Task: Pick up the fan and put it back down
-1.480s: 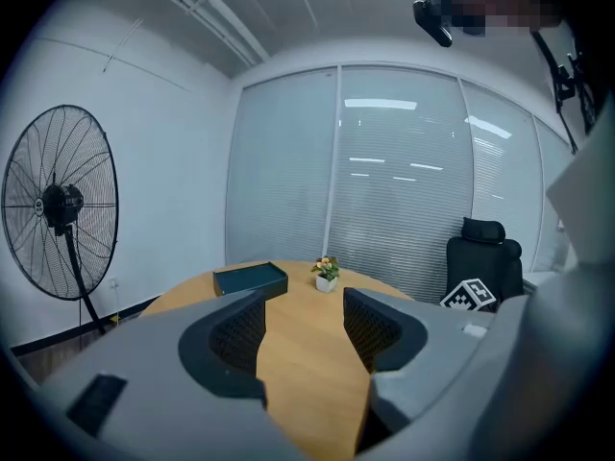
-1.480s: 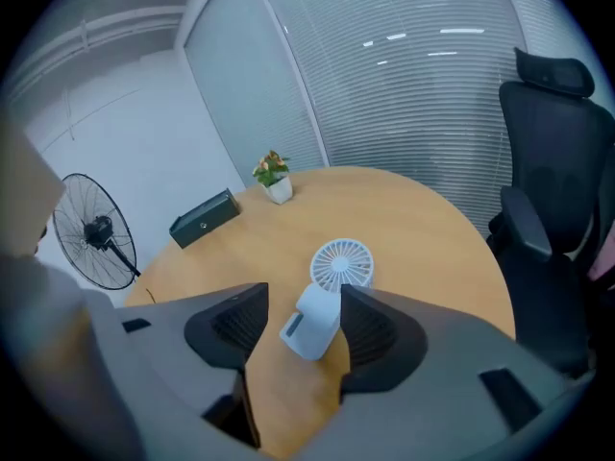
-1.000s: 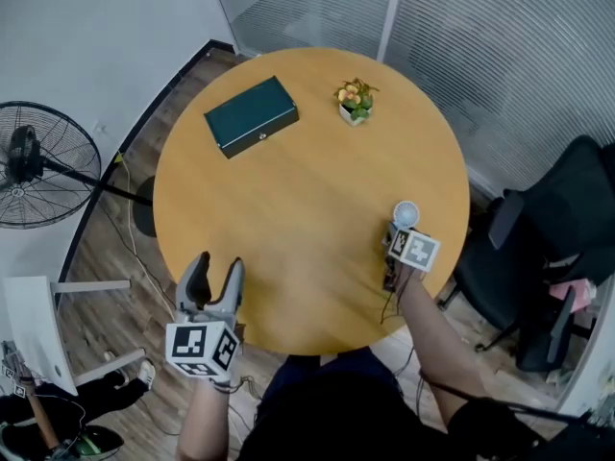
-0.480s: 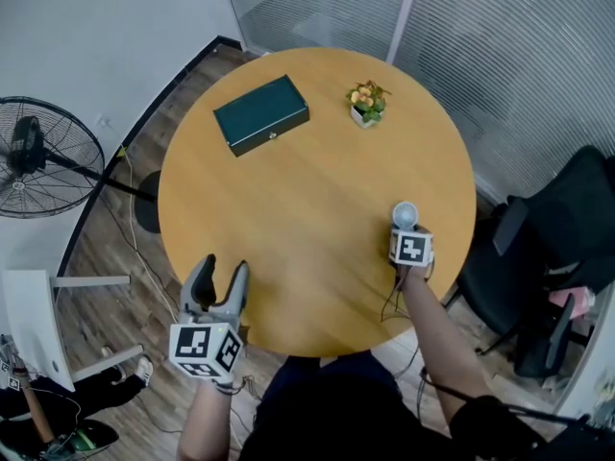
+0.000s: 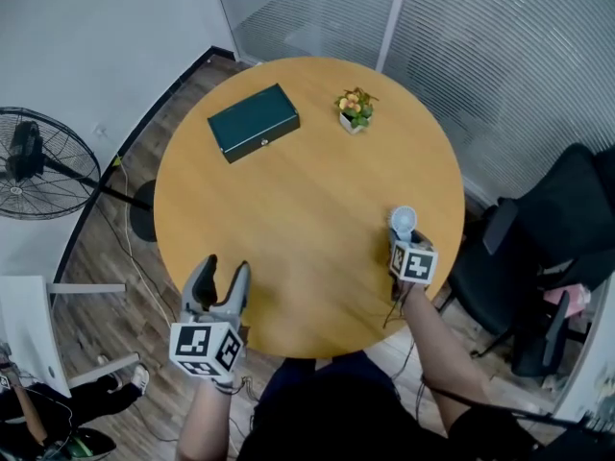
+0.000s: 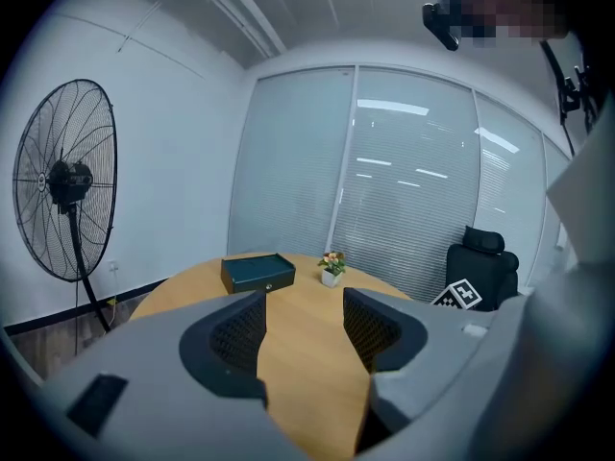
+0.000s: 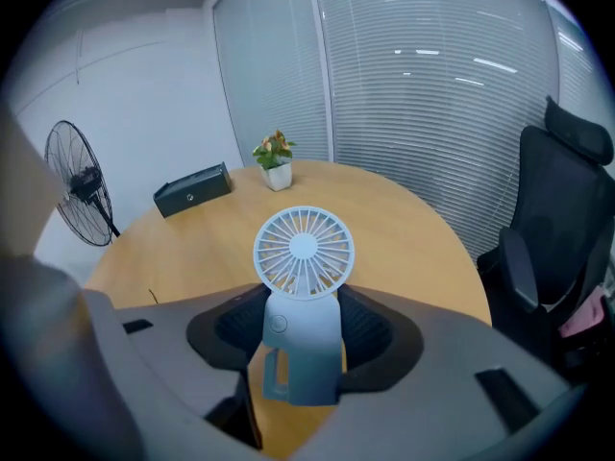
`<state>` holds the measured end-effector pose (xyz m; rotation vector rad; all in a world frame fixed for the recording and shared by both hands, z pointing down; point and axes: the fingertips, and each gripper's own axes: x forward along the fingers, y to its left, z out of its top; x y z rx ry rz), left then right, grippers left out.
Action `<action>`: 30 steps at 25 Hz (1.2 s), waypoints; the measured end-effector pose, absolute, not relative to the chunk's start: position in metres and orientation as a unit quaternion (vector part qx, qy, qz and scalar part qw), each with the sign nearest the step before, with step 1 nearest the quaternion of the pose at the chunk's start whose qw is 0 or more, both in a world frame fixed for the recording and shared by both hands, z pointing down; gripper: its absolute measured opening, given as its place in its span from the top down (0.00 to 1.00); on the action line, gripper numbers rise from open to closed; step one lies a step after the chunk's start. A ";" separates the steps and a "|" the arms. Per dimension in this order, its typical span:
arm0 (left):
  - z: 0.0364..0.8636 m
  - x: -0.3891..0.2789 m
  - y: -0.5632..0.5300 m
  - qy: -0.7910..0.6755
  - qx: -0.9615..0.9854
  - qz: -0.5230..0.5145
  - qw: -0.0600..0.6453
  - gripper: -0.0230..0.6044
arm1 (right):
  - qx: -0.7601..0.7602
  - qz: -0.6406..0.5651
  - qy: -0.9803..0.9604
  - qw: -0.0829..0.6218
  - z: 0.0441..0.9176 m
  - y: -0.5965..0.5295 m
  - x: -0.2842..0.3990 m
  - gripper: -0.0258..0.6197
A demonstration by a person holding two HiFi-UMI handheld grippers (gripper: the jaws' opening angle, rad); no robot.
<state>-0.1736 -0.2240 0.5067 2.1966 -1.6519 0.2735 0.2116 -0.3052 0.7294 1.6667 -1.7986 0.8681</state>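
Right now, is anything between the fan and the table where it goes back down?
Nothing visible. The right gripper is closing its fingers with the fan between them, over bare table. The box and plant stand far across the table.

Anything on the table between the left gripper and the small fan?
Nothing. Only bare wooden table lies between the left gripper and the fan. The head view shows the whole stretch.
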 end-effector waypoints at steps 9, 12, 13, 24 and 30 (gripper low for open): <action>0.481 -0.143 -0.214 -0.574 0.798 0.079 0.169 0.57 | 0.603 0.297 -0.725 0.147 0.640 -0.288 0.207 0.62; 0.468 -0.133 -0.210 -0.569 0.803 0.070 0.161 0.57 | 0.595 0.268 -0.749 0.116 0.598 -0.282 0.203 0.62; 0.464 -0.130 -0.209 -0.567 0.806 0.067 0.157 0.57 | 0.592 0.256 -0.757 0.105 0.581 -0.281 0.201 0.62; 0.421 -0.130 -0.193 -0.579 0.806 0.036 0.120 0.57 | 0.530 0.131 -0.838 0.012 0.439 -0.255 0.155 0.62; 0.409 -0.149 -0.176 -0.611 0.783 0.027 0.107 0.57 | 0.465 0.099 -0.880 -0.001 0.413 -0.250 0.108 0.62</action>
